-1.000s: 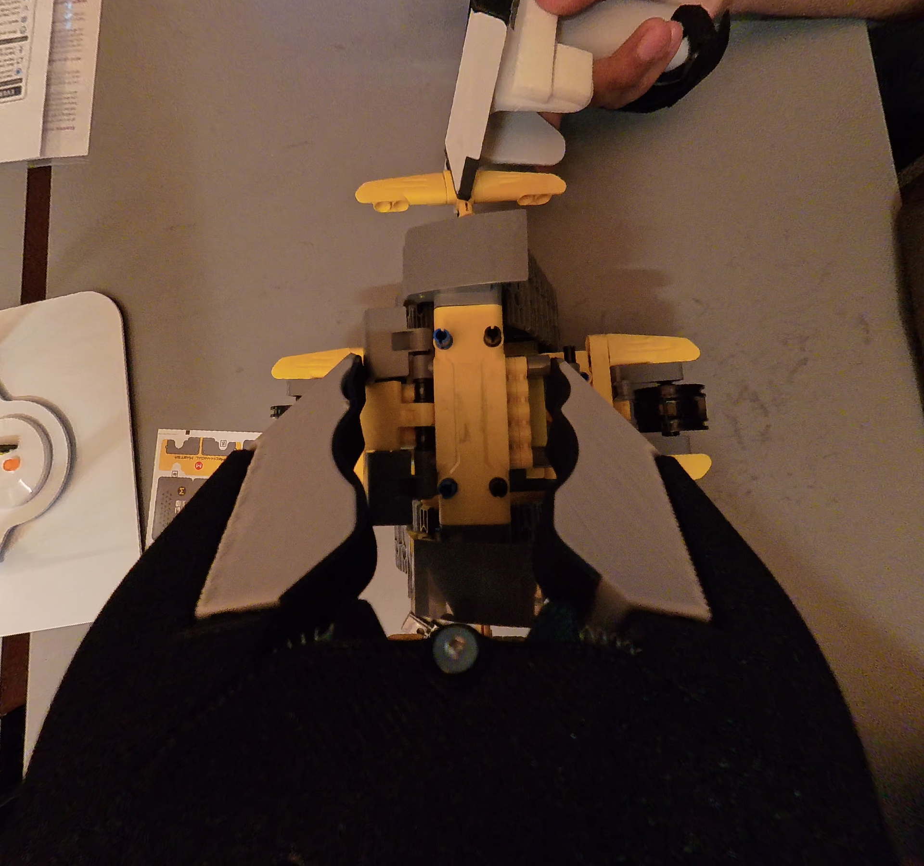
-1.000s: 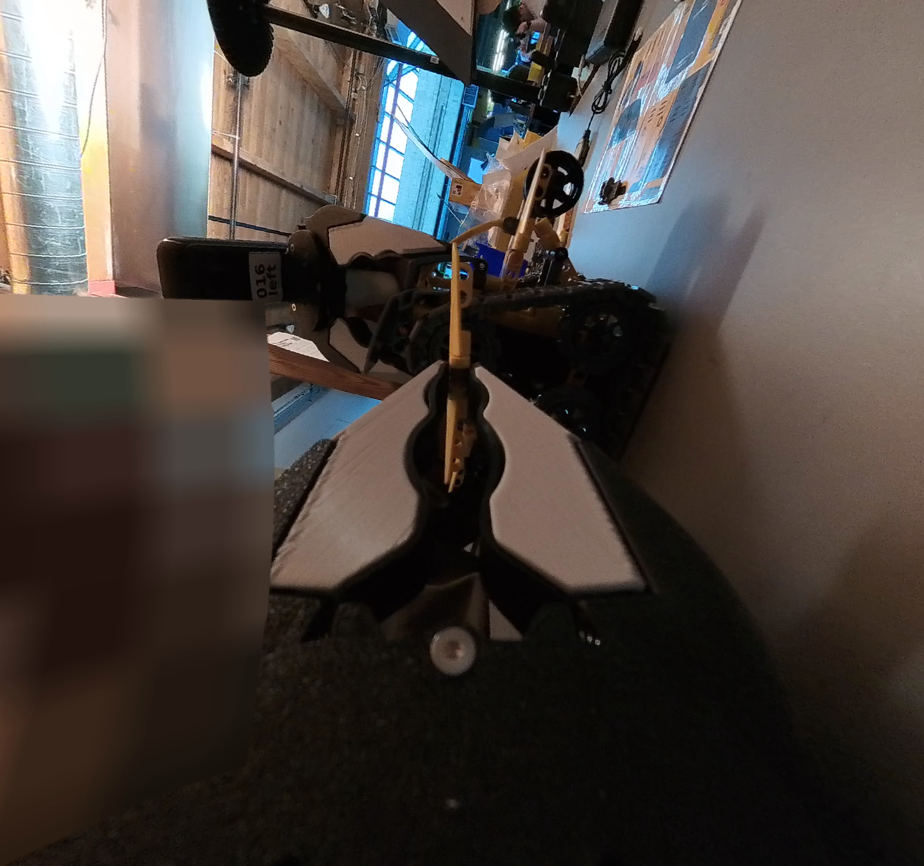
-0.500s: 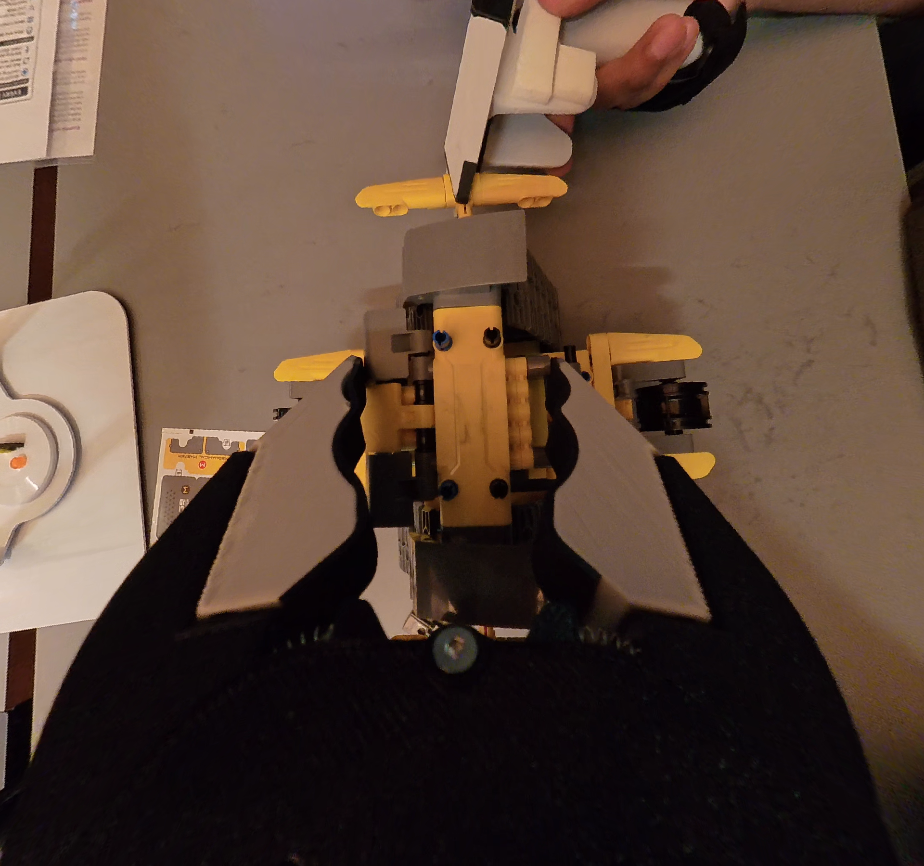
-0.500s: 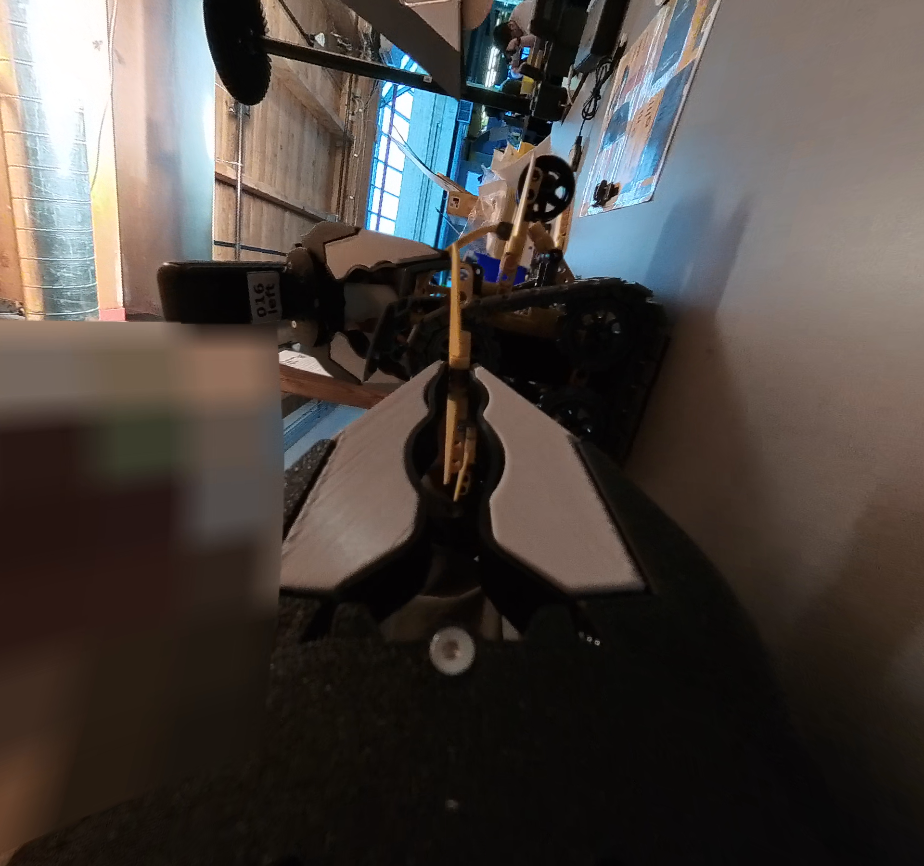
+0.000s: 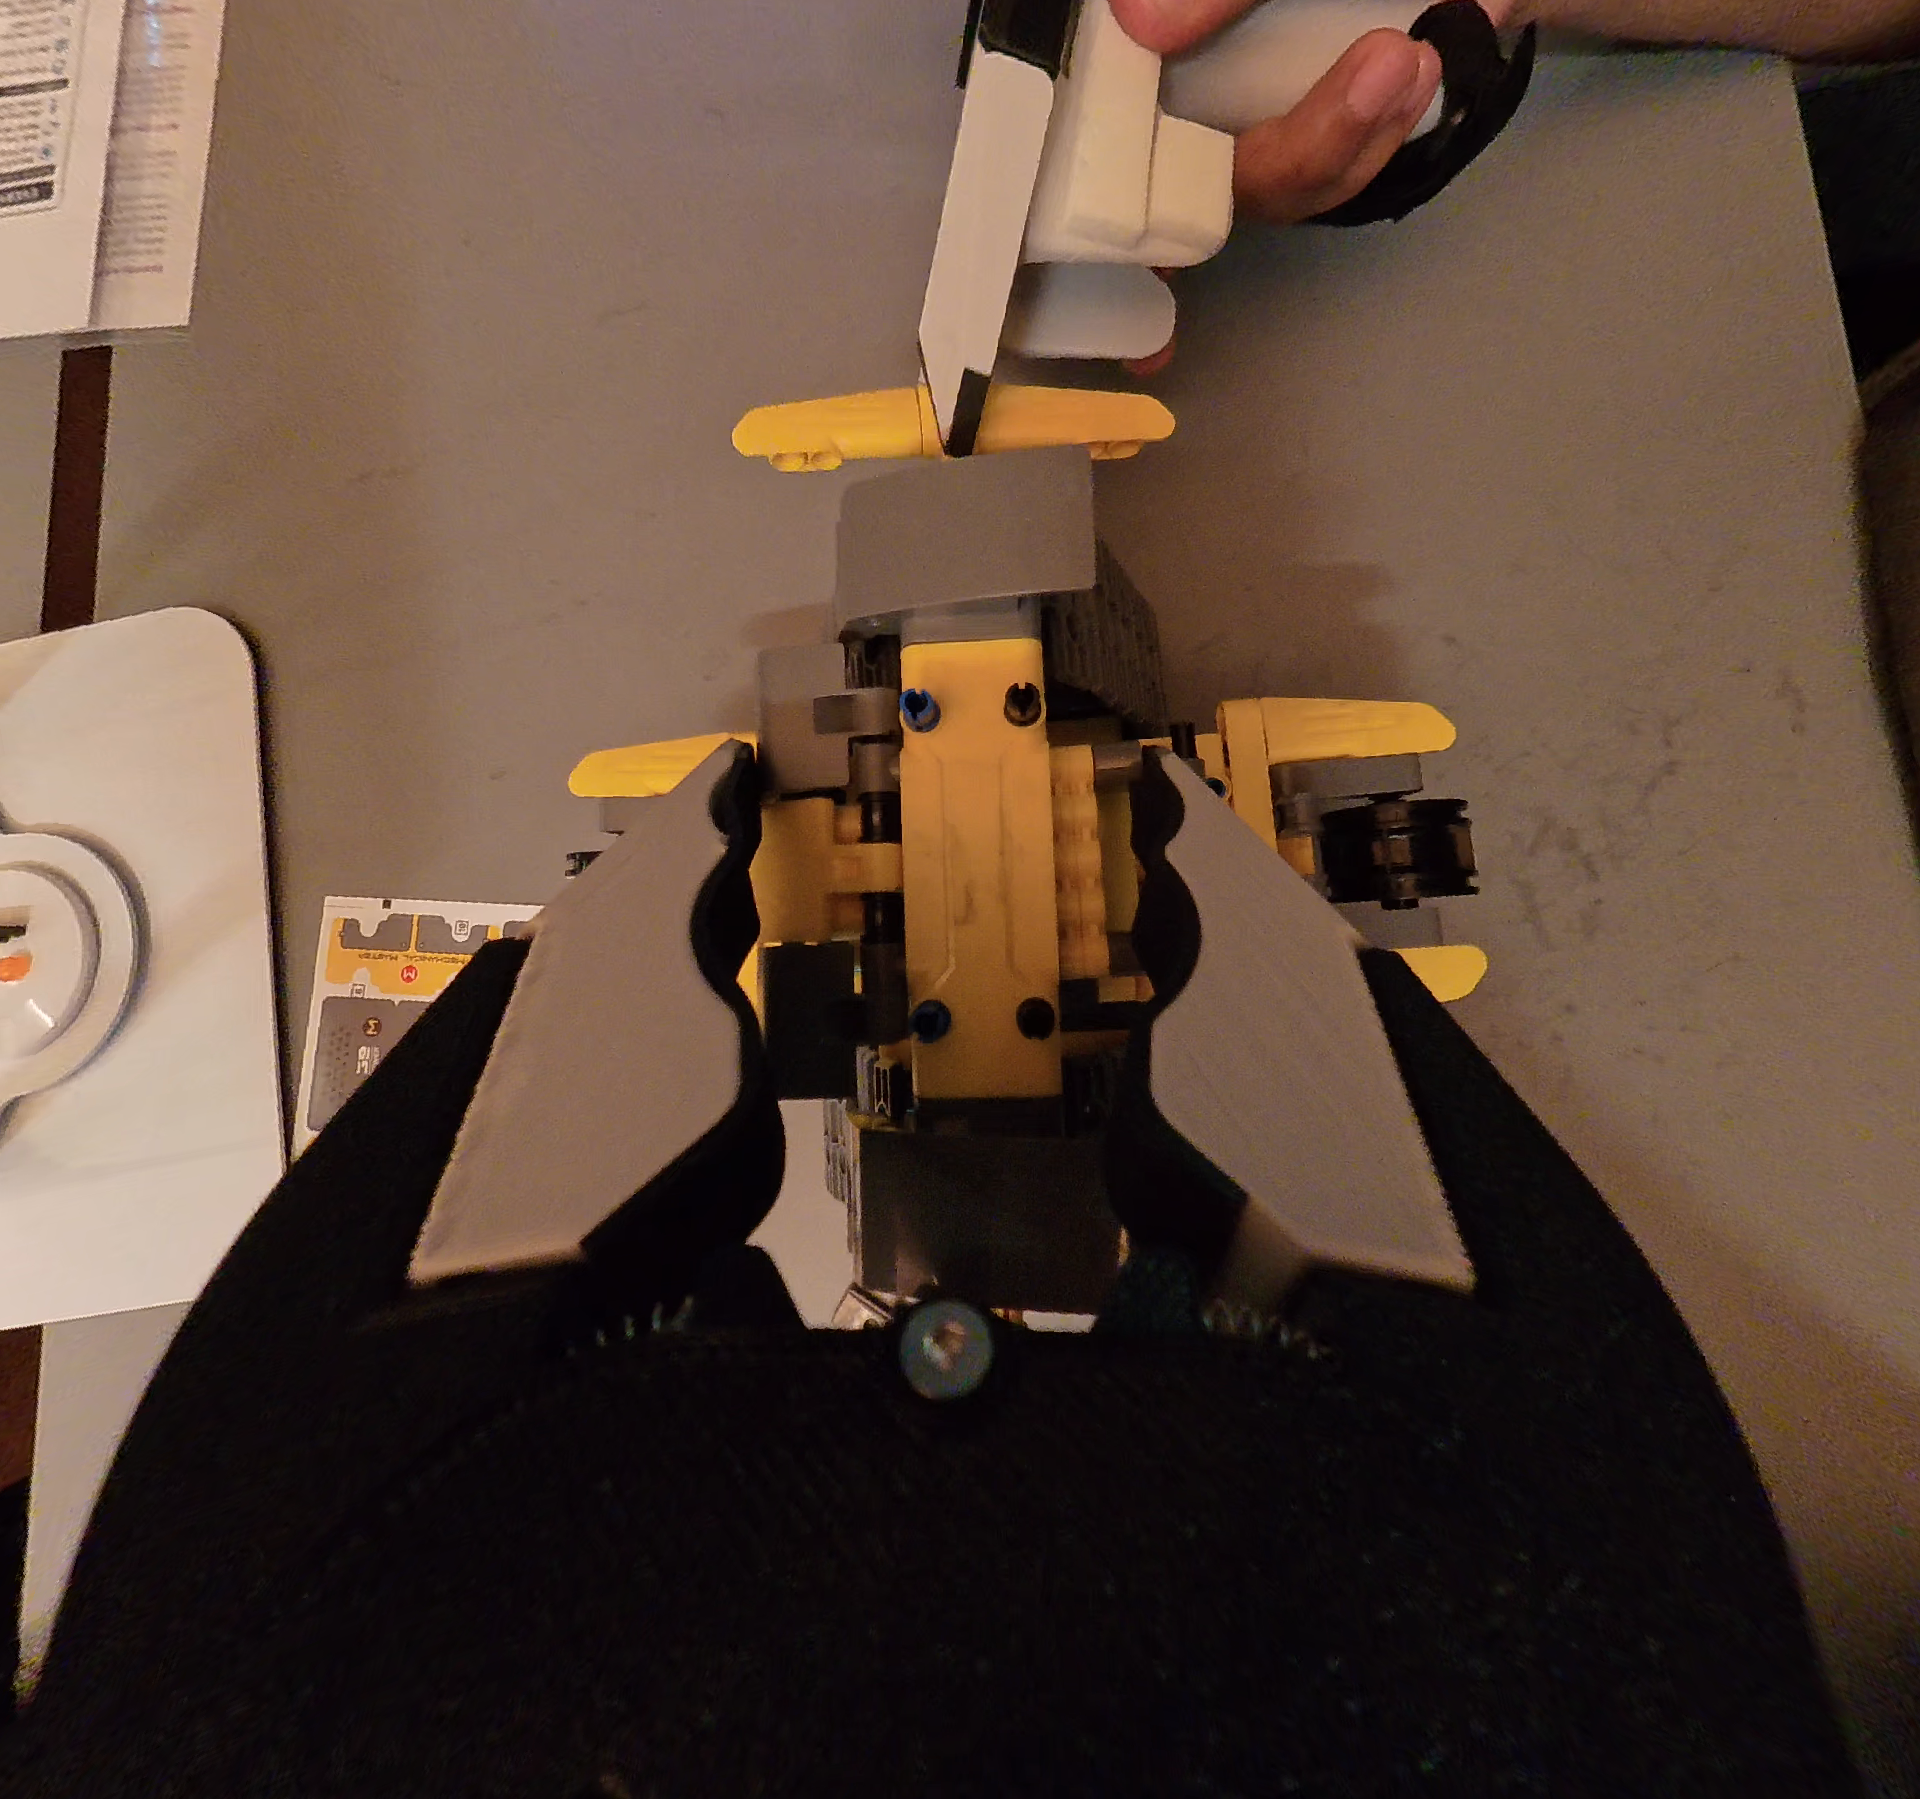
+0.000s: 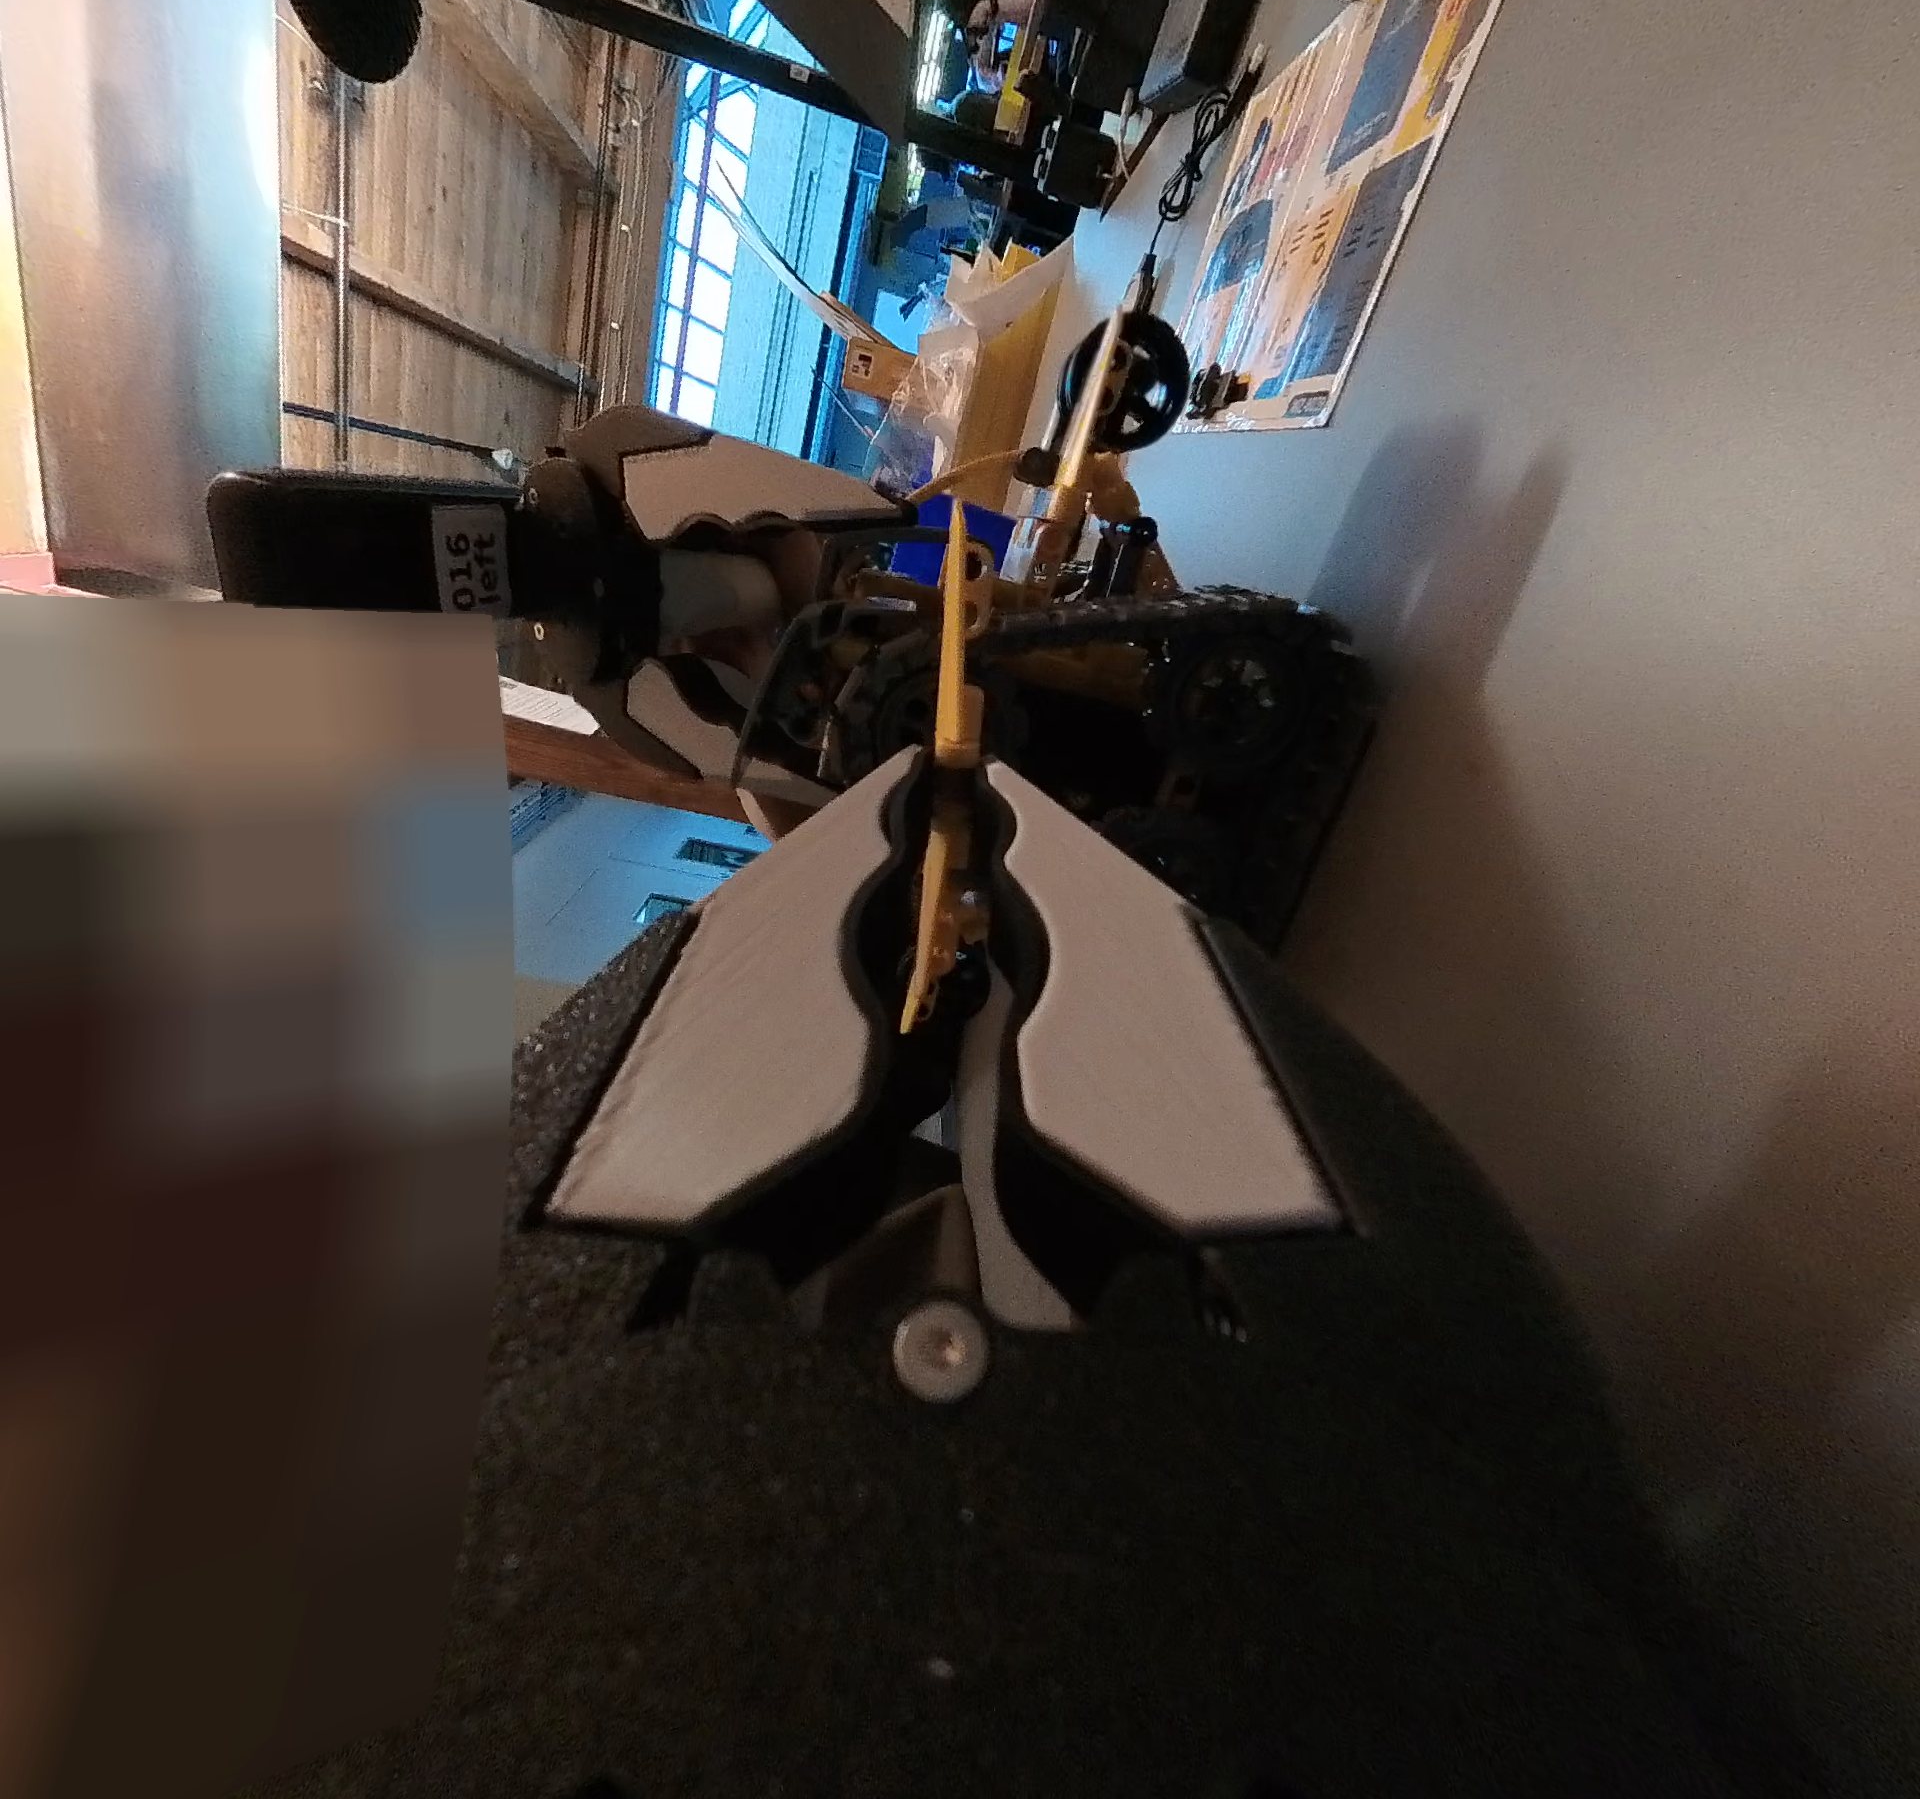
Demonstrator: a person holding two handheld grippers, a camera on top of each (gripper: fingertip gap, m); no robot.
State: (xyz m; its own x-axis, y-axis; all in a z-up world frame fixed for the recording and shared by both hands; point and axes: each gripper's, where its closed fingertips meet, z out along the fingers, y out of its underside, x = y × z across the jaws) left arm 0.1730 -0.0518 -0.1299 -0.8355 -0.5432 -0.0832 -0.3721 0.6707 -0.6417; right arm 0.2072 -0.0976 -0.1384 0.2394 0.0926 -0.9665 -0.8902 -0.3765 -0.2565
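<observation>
Left gripper (image 5: 940, 876) clamps the yellow-and-grey brick-built tracked vehicle (image 5: 977, 876) on the grey table (image 5: 1558, 606); right gripper (image 6: 951, 762) pinches a flat yellow plastic panel (image 5: 852, 424) just beyond its far end. Keep both grips square.

The tracked brick vehicle (image 5: 977, 876) fills the middle of the bench (image 5: 520, 399), clamped between the left tool (image 5: 940, 773). Beyond it, the right tool (image 5: 961, 419), pinching a yellow wing piece (image 5: 852, 424), blocks the far side. Open bench lies far-left and right; papers (image 5: 83, 87) and a white plastic tray (image 5: 156, 918) crowd the left edge.
</observation>
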